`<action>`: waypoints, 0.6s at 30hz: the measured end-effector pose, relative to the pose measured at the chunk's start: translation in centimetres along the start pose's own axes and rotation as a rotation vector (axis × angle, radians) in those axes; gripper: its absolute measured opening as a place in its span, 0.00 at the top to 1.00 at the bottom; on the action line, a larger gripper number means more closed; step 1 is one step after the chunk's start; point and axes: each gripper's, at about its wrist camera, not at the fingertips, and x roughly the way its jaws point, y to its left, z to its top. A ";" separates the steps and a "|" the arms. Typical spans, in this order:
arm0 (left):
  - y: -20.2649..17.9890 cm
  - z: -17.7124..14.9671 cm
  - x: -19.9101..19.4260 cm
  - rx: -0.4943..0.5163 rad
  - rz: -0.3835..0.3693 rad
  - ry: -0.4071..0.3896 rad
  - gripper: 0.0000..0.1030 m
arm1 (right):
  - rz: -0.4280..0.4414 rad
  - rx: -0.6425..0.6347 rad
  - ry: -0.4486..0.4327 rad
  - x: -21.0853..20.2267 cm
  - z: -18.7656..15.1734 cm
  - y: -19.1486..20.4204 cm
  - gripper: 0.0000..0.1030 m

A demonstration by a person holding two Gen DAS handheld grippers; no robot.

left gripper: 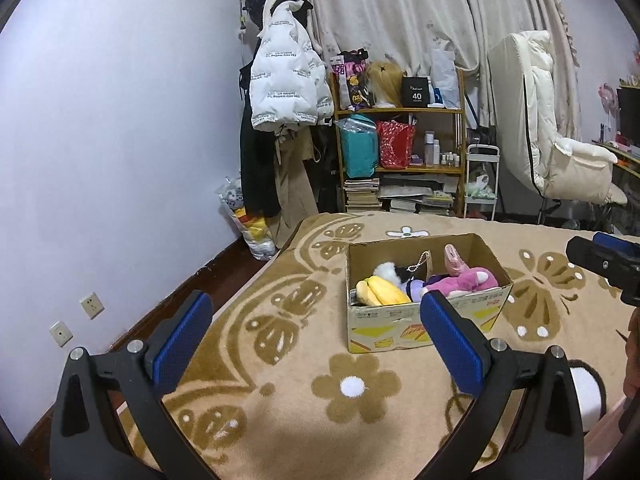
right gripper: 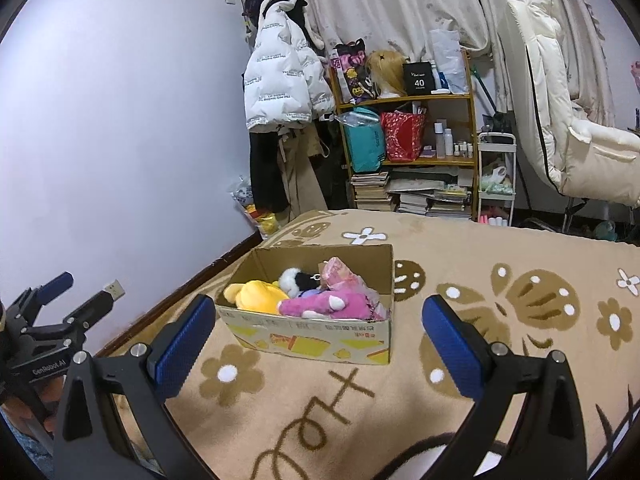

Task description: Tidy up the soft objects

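An open cardboard box (left gripper: 404,322) stands on the beige patterned blanket (left gripper: 304,404). It holds a yellow plush (left gripper: 380,291), a pink plush (left gripper: 464,280), a white and black plush (left gripper: 390,271) and a purple one (left gripper: 414,289). The box also shows in the right wrist view (right gripper: 320,340), with the yellow plush (right gripper: 258,296) and pink plush (right gripper: 328,304) inside. My left gripper (left gripper: 316,344) is open and empty, hovering in front of the box. My right gripper (right gripper: 320,344) is open and empty, just short of the box.
A wooden shelf (left gripper: 400,144) with bags, bottles and books stands beyond the bed. A white jacket (left gripper: 286,76) hangs beside it. A white padded chair (left gripper: 556,148) is at the right. The wall (left gripper: 100,140) runs along the left.
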 end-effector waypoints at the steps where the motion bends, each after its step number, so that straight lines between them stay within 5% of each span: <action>1: 0.1 -0.2 0.2 0.004 -0.007 -0.003 0.00 | -0.003 -0.003 0.002 0.1 -0.2 -0.1 0.00; 18: -0.6 -1.9 3.0 0.028 -0.024 0.052 0.00 | -0.049 0.045 0.059 2.4 -1.7 -2.8 0.00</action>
